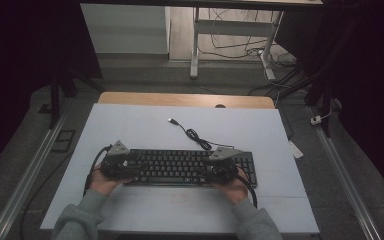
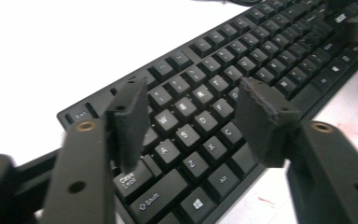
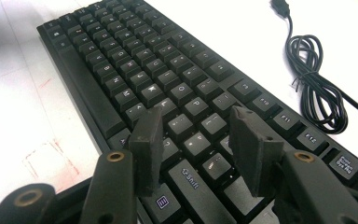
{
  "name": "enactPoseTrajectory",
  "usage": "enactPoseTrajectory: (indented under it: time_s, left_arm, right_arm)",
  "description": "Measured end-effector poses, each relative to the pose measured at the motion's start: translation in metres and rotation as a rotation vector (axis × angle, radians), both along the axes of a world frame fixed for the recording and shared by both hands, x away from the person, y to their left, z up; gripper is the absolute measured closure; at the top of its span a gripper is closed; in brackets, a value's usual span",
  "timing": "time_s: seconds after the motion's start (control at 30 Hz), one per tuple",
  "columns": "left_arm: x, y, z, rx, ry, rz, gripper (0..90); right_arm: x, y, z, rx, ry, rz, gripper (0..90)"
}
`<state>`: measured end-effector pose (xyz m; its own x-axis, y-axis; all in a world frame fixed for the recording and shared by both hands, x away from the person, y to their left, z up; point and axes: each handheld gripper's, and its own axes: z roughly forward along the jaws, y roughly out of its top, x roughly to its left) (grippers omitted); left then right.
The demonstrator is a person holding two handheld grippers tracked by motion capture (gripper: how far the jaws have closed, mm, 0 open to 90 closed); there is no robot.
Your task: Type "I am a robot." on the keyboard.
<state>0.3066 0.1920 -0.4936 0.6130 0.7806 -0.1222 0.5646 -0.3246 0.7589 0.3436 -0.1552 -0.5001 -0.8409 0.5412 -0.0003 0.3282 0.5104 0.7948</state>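
the keyboard (image 1: pixel 180 166) lies flat on the white table (image 1: pixel 145 125), in the lower middle of the high view, with its coiled usb cable (image 1: pixel 195 135) trailing off toward the upper middle of the frame. the left gripper (image 1: pixel 122 167) hovers over its left end and the right gripper (image 1: pixel 220 169) over its right end, both sets of jaws standing apart with nothing between the pads — no key or edge is pinched.

in the left gripper view the pads (image 2: pixel 133 119) hang above the q-a-z columns; in the right gripper view the pads (image 3: pixel 151 144) hang above the shift and menu keys. the work looks like a two-handed go at the keyboard, either pressing keys or taking it by both ends. to do it well, come down square and level, keep both hands at the same height, and if lifting, take the case edges rather than the keycaps, which would give under the pads. mind the cable — it could drag or snag.

the keyboard's long axis runs left to right across the high view, key rows parallel to the table's near edge, its space-bar side toward the bottom of the frame.
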Motion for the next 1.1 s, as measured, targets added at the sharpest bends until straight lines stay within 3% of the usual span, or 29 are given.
enactPoseTrajectory:
  time_s: [0.23,0.57,0.7,0.93,1.1]
  left_arm:
    - [0.001,-0.001,-0.001,0.002,0.014,-0.005,33.7]
    - [0.002,-0.002,-0.002,0.010,0.019,-0.006,31.3]
    - [0.002,-0.003,-0.003,0.016,0.025,-0.007,31.1]
    - [0.002,-0.004,-0.003,0.022,0.027,-0.007,30.9]
    - [0.002,-0.005,-0.003,0.024,0.029,-0.010,30.8]
  right_arm:
    - [0.000,0.000,0.000,0.001,0.002,0.001,54.7]
    - [-0.002,0.005,0.000,0.013,-0.008,0.014,57.5]
    - [-0.003,0.012,0.003,0.037,-0.005,0.043,64.9]
    - [-0.005,0.028,0.003,0.015,-0.001,0.097,87.4]
    - [-0.006,0.042,0.001,-0.011,0.007,0.111,89.4]
